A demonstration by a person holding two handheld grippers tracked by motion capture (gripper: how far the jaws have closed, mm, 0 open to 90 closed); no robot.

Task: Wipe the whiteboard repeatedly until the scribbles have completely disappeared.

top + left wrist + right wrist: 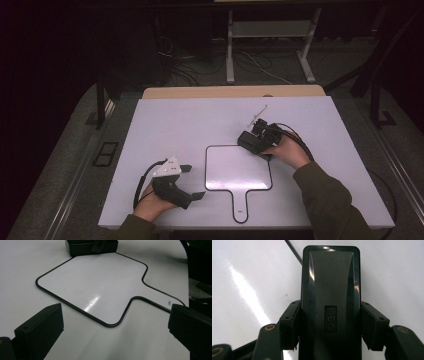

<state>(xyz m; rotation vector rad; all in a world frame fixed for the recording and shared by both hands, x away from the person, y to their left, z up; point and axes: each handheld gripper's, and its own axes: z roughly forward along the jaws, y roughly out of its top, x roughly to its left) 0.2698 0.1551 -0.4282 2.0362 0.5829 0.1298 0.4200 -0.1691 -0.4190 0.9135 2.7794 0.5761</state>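
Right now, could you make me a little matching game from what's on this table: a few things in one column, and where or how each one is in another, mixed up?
Things:
1. whiteboard paddle
2. black eraser
3. left gripper
4. right gripper

States:
a. jaws wide apart, nothing between them
b. lies flat on the white table, handle toward the person
c. clamped between two black jaws
d. shut on a black block at the paddle's far corner

Pairs: 1-b, 2-c, 3-a, 4-d
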